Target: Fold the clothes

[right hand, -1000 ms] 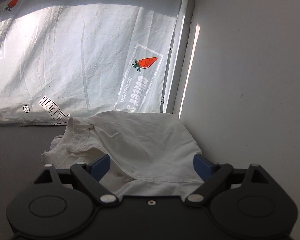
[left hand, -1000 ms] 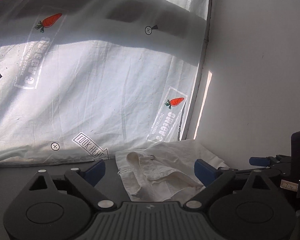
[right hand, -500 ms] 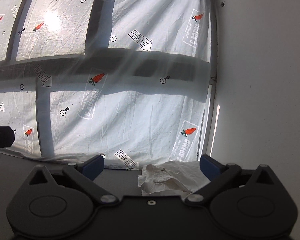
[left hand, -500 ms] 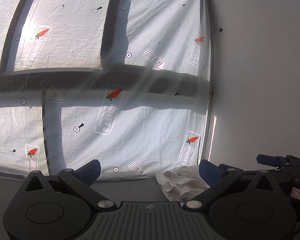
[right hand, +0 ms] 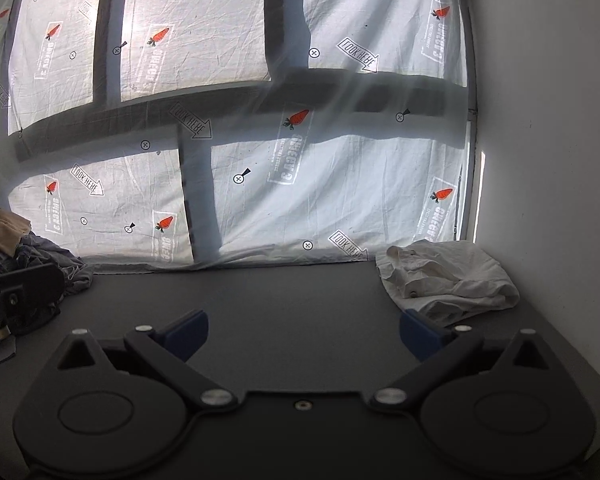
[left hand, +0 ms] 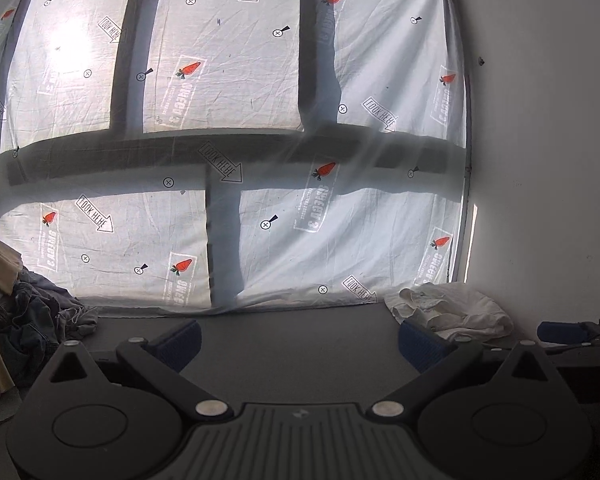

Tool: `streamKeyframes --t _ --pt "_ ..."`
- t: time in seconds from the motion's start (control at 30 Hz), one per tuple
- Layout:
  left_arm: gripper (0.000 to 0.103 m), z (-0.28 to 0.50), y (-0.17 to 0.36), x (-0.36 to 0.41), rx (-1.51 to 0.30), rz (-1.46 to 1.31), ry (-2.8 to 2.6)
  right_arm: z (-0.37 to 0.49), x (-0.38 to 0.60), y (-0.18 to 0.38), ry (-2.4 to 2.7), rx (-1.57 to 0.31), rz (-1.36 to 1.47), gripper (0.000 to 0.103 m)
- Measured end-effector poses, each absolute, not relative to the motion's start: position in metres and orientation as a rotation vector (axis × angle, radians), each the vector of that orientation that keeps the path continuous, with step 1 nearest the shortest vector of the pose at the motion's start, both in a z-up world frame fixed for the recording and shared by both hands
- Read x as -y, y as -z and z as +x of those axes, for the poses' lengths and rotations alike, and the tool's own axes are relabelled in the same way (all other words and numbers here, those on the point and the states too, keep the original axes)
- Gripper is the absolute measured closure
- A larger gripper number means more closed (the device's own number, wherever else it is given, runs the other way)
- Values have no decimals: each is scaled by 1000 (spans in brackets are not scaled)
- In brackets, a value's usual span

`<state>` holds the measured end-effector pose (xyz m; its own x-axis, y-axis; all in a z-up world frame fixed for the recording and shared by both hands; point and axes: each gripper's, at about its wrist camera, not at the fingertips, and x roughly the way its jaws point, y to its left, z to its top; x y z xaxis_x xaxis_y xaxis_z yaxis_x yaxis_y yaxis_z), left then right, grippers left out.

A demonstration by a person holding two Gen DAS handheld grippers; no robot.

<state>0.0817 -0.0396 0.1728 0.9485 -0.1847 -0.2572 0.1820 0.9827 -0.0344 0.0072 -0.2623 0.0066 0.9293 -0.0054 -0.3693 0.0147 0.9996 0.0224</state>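
Both grippers have drawn well back from the white garment (right hand: 444,280) since the earlier frames, when it lay right between the right gripper's fingers; now it sits small at the far right of the dark table (right hand: 292,312), roughly folded, its right side close to the white wall (right hand: 552,160) and its far edge just below the hem of the printed sheet (right hand: 340,184) that covers the window.

Jaws on the left gripper (left hand: 298,338) stand wide apart with nothing between them. The right gripper (right hand: 304,330) is likewise spread to its fullest and empty, only bare tabletop showing between its blue pads (right hand: 188,330).

A broad strip of open table runs from the grippers to the sheet's hem at the far edge. At the far left a heap of unfolded clothes (left hand: 28,300), dark blue and tan, spills onto the table's left edge. In the right wrist view the left gripper shows at the left border, in front of that heap. In the left wrist view the right gripper's blue tip pokes in at the right border, near the garment. The table's right edge meets the wall.
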Motion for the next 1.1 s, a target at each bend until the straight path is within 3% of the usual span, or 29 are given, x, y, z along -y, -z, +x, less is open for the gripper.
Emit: streamKeyframes --t 0.43,1.1 --pt "0 14 -157 -33 -319 -18 131 -67 174 5 -91 -521 12 0" --pt "0 -8 -151 -55 -355 -46 127 -98 147 5 -95 -548 -22 0"
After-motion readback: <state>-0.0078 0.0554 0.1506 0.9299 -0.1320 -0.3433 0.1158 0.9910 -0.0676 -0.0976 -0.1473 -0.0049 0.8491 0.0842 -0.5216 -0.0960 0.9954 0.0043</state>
